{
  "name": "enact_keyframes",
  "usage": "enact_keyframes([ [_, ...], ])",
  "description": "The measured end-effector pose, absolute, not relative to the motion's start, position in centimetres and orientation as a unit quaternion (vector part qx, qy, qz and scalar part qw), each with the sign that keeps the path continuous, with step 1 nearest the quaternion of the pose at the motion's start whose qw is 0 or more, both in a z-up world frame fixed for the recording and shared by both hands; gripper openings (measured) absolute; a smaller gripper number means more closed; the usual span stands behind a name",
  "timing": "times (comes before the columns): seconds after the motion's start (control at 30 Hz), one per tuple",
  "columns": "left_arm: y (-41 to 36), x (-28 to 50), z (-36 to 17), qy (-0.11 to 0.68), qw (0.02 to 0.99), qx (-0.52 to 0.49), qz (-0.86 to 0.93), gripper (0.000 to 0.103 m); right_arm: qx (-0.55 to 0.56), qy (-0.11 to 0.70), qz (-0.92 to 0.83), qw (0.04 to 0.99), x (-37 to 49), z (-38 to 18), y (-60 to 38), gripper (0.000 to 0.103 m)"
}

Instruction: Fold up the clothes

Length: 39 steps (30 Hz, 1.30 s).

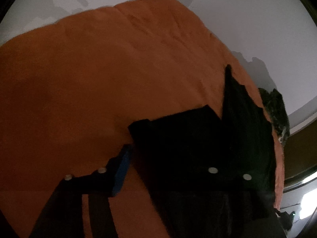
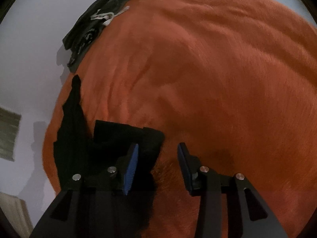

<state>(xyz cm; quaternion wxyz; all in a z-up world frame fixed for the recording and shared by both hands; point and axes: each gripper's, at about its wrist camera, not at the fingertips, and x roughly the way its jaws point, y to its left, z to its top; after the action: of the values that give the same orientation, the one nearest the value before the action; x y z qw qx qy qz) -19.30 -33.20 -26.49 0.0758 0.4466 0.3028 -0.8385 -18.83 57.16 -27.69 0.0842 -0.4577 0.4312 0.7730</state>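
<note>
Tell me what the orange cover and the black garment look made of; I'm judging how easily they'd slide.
Orange cover: looks like a napped fleece or plush, matte, with fine fuzzy fibres and soft creases. Black garment: seems a thin, matte knit or woven cloth lying flat with crisp folded edges; too dark to tell the weave.

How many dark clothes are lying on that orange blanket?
2: a folded black garment near the right gripper, and a dark bundle with white drawstrings at the blanket's far edge. Others may be hidden.

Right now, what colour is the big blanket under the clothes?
Orange, a rusty shade; the blanket shows best in the right wrist view.
</note>
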Motion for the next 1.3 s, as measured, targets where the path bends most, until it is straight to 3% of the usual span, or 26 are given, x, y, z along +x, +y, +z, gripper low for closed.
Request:
enact_keyframes([
  [0.13,-33.1,-20.5,-27.5,0.331,0.100,0.447,-0.825,0.068,-0.466,0.454,0.755,0.087,-18.5,-28.1,57.1,0.039],
  [0.4,-33.8,-19.5,-27.6,0.388,0.136,0.395,-0.821,0.063,-0.472,0.459,0.748,0.088,-17.5,-26.1,55.9,0.039],
  [0.87,-33.6,-19.1,-27.7,0.369,0.124,0.414,-0.823,0.065,-0.497,0.380,0.776,0.077,-18.3,-25.5,52.2,0.039],
  [1.17,-33.7,-19.3,-28.5,0.371,0.102,0.422,-0.821,0.070,-0.495,0.371,0.782,0.075,-19.0,-26.0,52.0,0.039],
  [1.23,-33.5,-19.2,-28.5,0.365,0.100,0.419,-0.825,0.070,-0.496,0.370,0.782,0.079,-18.9,-26.4,52.3,0.031],
  [1.27,-33.4,-19.1,-28.5,0.360,0.099,0.418,-0.828,0.069,-0.494,0.368,0.784,0.082,-18.7,-26.4,52.4,0.013],
  [1.3,-33.3,-19.1,-28.6,0.356,0.099,0.418,-0.830,0.069,-0.493,0.363,0.786,0.087,-18.6,-26.4,52.5,0.003],
])
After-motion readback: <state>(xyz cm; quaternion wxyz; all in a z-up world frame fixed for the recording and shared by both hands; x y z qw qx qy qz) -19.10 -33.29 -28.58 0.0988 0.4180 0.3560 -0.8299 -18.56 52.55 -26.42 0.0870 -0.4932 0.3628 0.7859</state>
